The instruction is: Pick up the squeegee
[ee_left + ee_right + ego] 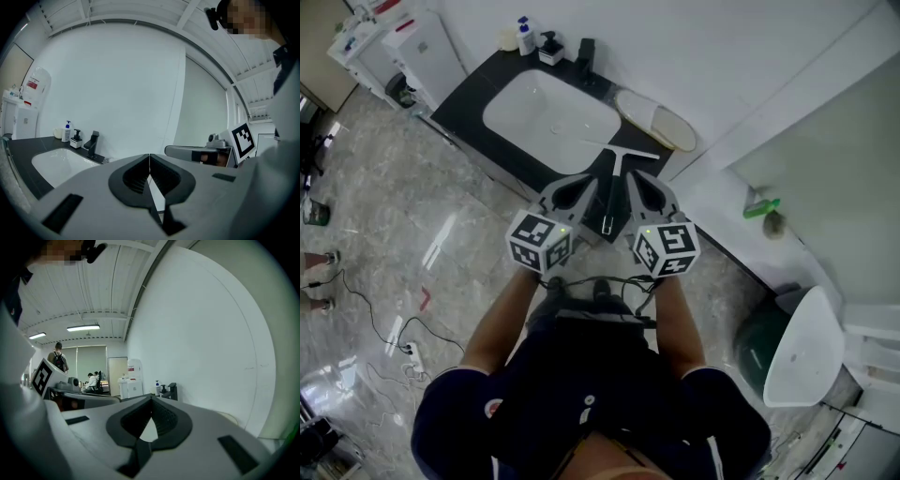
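The squeegee (621,155) lies just right of the sink (551,117). The left gripper (592,183) and right gripper (630,180) flank its handle, jaws pressed together, empty. One should probably open wide first, then straddle the handle squarely.

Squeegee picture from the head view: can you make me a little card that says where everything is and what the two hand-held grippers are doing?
Squeegee: lying on the dark counter, just right of the white sink, not held
Left hand-held gripper: shut, nothing in it
Right hand-held gripper: shut, nothing in it
Gripper tips: side by side, close to the squeegee's handle
Faucet: black, behind the sink
Soap bottles: at the sink's far corner
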Tool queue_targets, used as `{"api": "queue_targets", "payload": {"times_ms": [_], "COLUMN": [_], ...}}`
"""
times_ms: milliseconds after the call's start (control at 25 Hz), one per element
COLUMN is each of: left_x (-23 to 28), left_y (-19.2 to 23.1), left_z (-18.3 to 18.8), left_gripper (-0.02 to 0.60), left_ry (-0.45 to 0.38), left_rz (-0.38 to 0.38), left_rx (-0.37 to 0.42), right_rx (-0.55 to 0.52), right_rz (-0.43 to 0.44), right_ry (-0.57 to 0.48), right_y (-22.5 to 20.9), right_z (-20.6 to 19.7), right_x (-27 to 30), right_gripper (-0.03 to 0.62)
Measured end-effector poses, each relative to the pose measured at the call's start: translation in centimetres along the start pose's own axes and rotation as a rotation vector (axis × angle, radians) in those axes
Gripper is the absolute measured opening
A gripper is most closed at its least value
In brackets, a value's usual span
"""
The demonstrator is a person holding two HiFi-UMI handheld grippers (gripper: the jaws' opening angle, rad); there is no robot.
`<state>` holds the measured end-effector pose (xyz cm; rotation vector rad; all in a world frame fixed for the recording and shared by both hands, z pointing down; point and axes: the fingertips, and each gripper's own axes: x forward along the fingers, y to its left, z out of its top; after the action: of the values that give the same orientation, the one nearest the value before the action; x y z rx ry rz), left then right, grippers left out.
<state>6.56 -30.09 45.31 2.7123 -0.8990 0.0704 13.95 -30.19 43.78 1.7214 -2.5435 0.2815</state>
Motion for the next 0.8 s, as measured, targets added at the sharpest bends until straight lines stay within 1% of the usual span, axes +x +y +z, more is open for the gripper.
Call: {"api": "queue_targets", "payload": {"times_ms": [120,240,600,640,680,800], "left_x": [0.3,0.3,1.0,1.2,1.3,1.5], "left_y": [0.7,1.4,4.2,4.5,4.8,5.2], "left_z": [-0.4,-0.9,-3.7,-4.1,-4.4,-5.2], "left_gripper": [0.012,0.012,0.012,0.012,0.012,0.012], "left_ry": [0.012,0.025,0.093,0.099,0.103,0.113], "left_rz": [0.002,0.006,0.015,0.015,0.015,0.014], "left_rx": [-0.001,-0.001,-0.013,-0.015,-0.018,-0.03], "right_rx": [0.012,0.027,0.088,0.091,0.092,0.093], "right_rz": [-0.021,-0.044,-0.12,-0.133,-0.146,-0.179], "right_ry": [0.022,0.06,0.21,0.225,0.237,0.28], "right_y": [-0.6,-1.2,-4.0,-4.4,-4.7,-5.4], "right_z": [-1.0,-2.9,-10.5,-11.4,-12.2,-14.7], "right_x": [0.9,2.0,6.1,6.6,7.0,8.0], "right_gripper": [0.005,0.005,0.008,0.016,0.06,0.144]}}
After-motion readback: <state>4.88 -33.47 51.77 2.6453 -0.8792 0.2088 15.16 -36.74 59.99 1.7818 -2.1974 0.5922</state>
